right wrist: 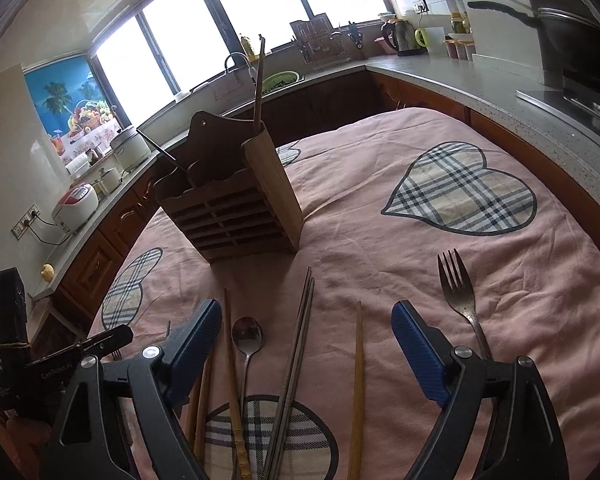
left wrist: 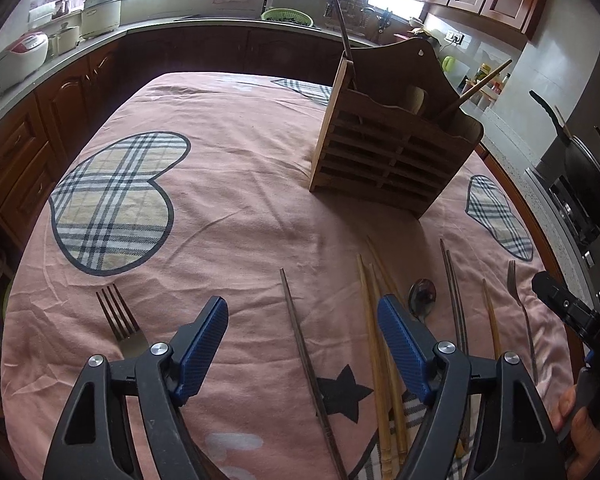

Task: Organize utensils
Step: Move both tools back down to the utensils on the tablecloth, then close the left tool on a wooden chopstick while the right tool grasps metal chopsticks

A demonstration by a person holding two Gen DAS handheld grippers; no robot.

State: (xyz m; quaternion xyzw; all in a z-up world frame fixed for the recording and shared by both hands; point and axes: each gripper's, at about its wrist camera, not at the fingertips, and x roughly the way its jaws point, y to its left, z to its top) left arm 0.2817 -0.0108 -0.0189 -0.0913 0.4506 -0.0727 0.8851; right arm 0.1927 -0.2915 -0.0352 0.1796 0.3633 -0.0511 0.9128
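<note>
A wooden utensil holder point(left wrist: 392, 148) point(right wrist: 236, 208) stands on the pink tablecloth with a few sticks and a wooden spoon in it. Several chopsticks lie in front of it: a dark one point(left wrist: 304, 352), light ones point(left wrist: 374, 344), a dark pair point(right wrist: 296, 360), a light one point(right wrist: 358, 392). A metal spoon point(left wrist: 422, 298) point(right wrist: 247, 340) lies among them. One fork point(left wrist: 120, 324) lies at the left, another fork point(right wrist: 458, 296) point(left wrist: 518, 300) at the right. My left gripper point(left wrist: 302, 322) is open above the dark chopstick. My right gripper point(right wrist: 306, 326) is open above the dark pair.
The tablecloth point(left wrist: 228, 184) has plaid hearts. Kitchen counters surround the table, with rice cookers point(left wrist: 20, 56), a sink with a green basket point(left wrist: 286, 16), a kettle point(right wrist: 402, 38) and a wok on the stove point(left wrist: 588, 184).
</note>
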